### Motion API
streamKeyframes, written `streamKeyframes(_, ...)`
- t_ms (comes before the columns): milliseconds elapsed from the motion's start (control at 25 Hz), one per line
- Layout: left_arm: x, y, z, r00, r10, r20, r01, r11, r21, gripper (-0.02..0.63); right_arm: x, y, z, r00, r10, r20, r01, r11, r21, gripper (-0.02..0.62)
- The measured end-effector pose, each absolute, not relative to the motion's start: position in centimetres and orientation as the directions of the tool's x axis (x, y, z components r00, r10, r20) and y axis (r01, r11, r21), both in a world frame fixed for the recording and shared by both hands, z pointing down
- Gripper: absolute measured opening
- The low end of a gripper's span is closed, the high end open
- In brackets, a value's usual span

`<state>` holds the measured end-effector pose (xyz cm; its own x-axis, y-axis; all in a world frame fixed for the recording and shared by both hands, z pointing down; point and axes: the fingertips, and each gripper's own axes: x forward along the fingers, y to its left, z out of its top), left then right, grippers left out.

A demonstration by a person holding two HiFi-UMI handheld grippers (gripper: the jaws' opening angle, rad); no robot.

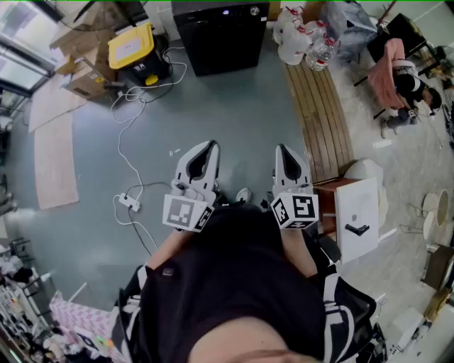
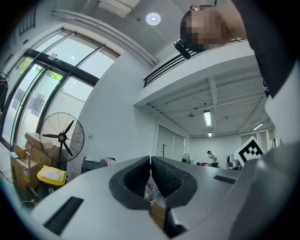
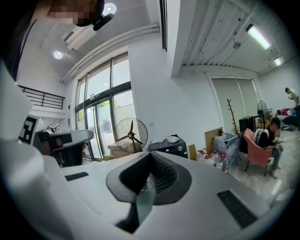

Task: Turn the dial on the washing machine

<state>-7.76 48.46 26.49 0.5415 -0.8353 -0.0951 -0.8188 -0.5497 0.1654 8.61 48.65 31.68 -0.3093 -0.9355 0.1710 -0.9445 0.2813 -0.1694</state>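
The black washing machine stands at the far end of the grey floor, and its round dial shows on the top panel. Both grippers are held close to my body, well short of it. My left gripper is shut with nothing between its jaws. My right gripper is also shut and empty. In the right gripper view the machine and its dial sit just beyond the closed right gripper. In the left gripper view the machine lies left of the closed left gripper.
A yellow-lidded box and cardboard boxes stand left of the machine. A white cable with a power strip crosses the floor. Water bottles, a wooden bench, a white cabinet and a seated person are at the right.
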Motion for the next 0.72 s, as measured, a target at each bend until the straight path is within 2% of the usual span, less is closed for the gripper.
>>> streamKeyframes(120,-7.2,48.6,26.6,0.544,-0.834,-0.093,-0.818,-0.551,0.163,0.028,9.0,48.8,31.5,-0.315,-0.935,0.162,-0.942,0.287,-0.175,0.025)
streamKeyframes(320,-6.8,48.7,26.6,0.544,-0.833,-0.094,-0.817,-0.552,0.163,0.028,9.4,49.2,29.1,-0.323,-0.946,0.012,-0.933,0.316,-0.175,0.029)
streamKeyframes(360,-6.6,48.6,26.7,0.544,-0.834,-0.094,-0.818,-0.552,0.164,0.029,9.5,49.0,29.4,-0.323,-0.946,0.027,-0.935,0.315,-0.164,0.046)
streamKeyframes(440,-5.9,48.4,27.0,0.545,-0.834,-0.089,-0.817,-0.552,0.165,0.028,9.6,48.2,31.4,-0.342,-0.932,0.121,-0.934,0.322,-0.155,0.161)
streamKeyframes(480,-5.4,48.3,27.1,0.546,-0.833,-0.087,-0.817,-0.553,0.166,0.028,9.7,48.0,32.4,-0.352,-0.921,0.166,-0.932,0.328,-0.155,0.178)
streamKeyframes(560,-4.5,48.4,27.2,0.548,-0.832,-0.083,-0.816,-0.554,0.166,0.028,10.3,48.0,33.4,-0.361,-0.911,0.202,-0.929,0.333,-0.16,0.181)
streamKeyframes(720,-3.6,48.0,27.3,0.537,-0.84,-0.076,-0.825,-0.542,0.162,0.029,11.1,47.7,33.6,-0.378,-0.907,0.188,-0.921,0.346,-0.18,0.181)
